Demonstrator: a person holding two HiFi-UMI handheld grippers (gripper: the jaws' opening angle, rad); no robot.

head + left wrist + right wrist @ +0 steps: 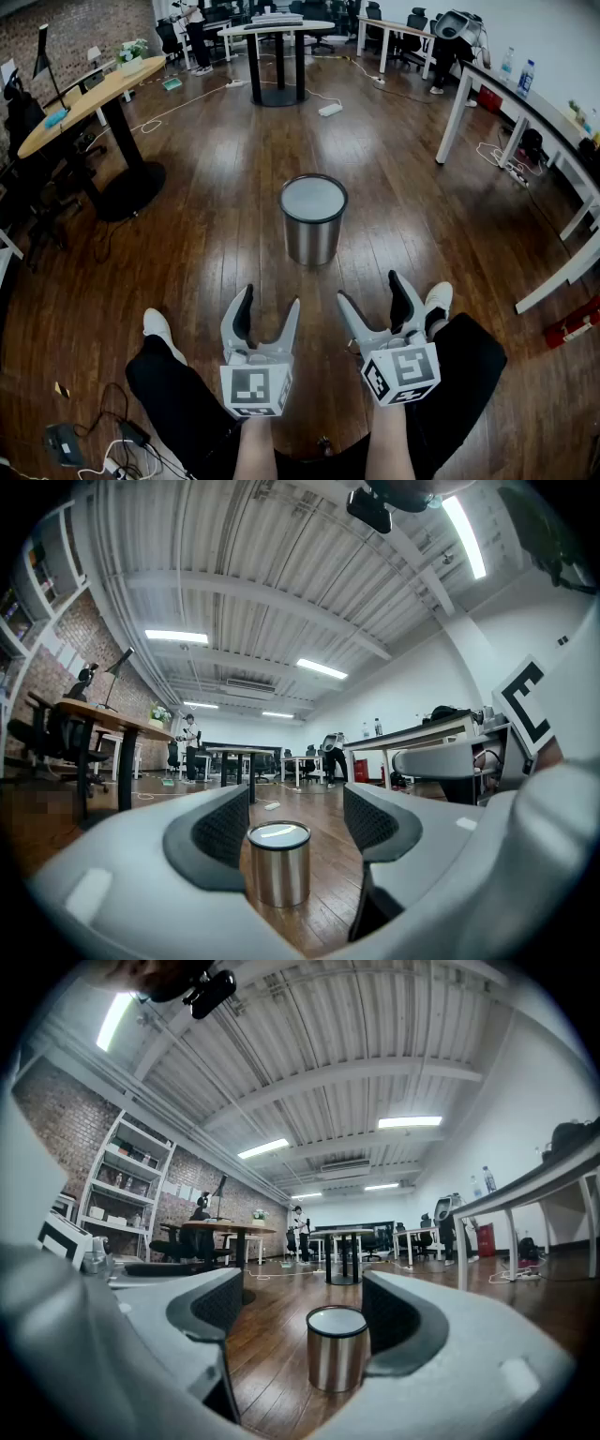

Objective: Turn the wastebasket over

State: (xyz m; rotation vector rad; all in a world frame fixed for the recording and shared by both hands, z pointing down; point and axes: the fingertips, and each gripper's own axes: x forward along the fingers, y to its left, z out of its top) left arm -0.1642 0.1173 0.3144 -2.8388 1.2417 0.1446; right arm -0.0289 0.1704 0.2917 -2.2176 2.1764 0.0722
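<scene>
Fingers on the left gripper [270, 300] stand wide apart and empty, aimed level at the single wastebasket [313, 220]. It stands on the wooden floor [225, 187] a little ahead of the person's legs [178, 394], flat grey face up and touched by nothing. To its right, the right gripper [372, 289] gapes empty too; I judge the two grippers are held side by side and open so they can take the one basket from both flanks.
</scene>
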